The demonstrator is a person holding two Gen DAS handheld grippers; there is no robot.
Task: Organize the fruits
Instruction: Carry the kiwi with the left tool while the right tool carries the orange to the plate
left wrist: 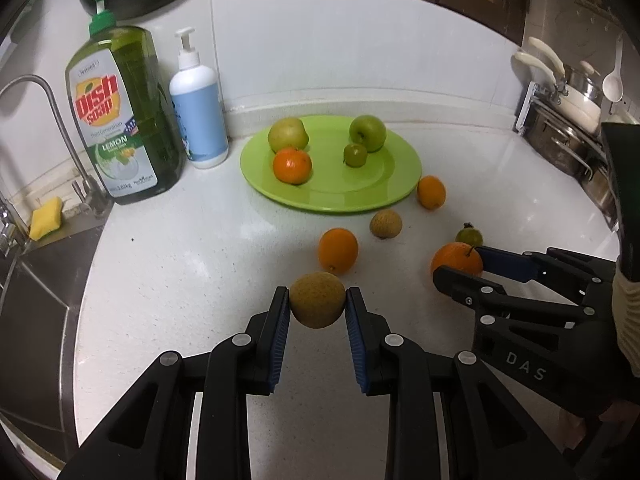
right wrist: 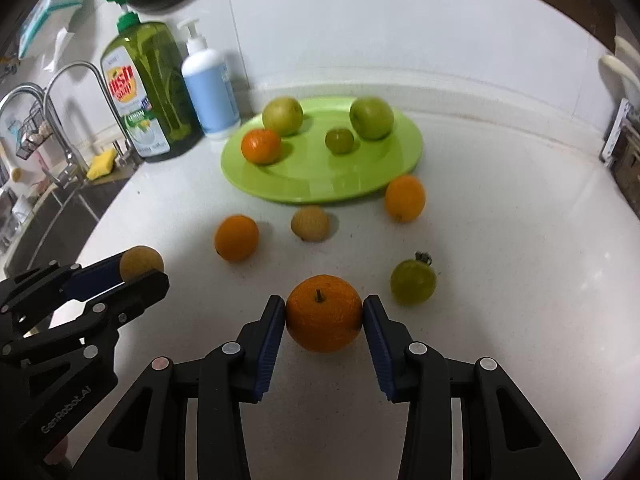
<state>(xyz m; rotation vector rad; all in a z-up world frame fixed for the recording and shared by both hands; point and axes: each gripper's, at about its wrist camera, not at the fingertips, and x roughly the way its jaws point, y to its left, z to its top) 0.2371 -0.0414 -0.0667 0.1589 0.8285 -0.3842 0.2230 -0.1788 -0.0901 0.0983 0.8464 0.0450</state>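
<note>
Worktop [left wrist: 180, 264]: white speckled kitchen surface, white backsplash behind, steel sink at the left edge.
Plate [left wrist: 384, 196]: lime green, at the far middle; it carries a yellow-green apple [left wrist: 288, 135], a green apple [left wrist: 367, 133], a small green fruit [left wrist: 355, 155] and a tangerine [left wrist: 292, 165].
Loose fruit: an orange [left wrist: 338, 250] and a tan round fruit [left wrist: 385, 224] lie near the plate's front rim, another orange [left wrist: 431, 192] just beside its right rim, a small green stemmed fruit [right wrist: 413, 282] further right and nearer.
Left tool [left wrist: 317, 300]: both pads pressed on a tan rough-skinned fruit [left wrist: 317, 299]; whether the fruit is lifted off the worktop cannot be told.
Right tool [right wrist: 324, 314]: fingers set wider, both pads against a stemmed orange [right wrist: 324, 312].
Left view only: a rack of pans [left wrist: 568, 92] at the far right, and a sleeve behind the right tool.
Right view only: a second faucet and a wire basket at the far left.
Both views: dish soap bottle [left wrist: 120, 116], white pump bottle [left wrist: 199, 108], yellow sponge [left wrist: 47, 218] by the sink.
</note>
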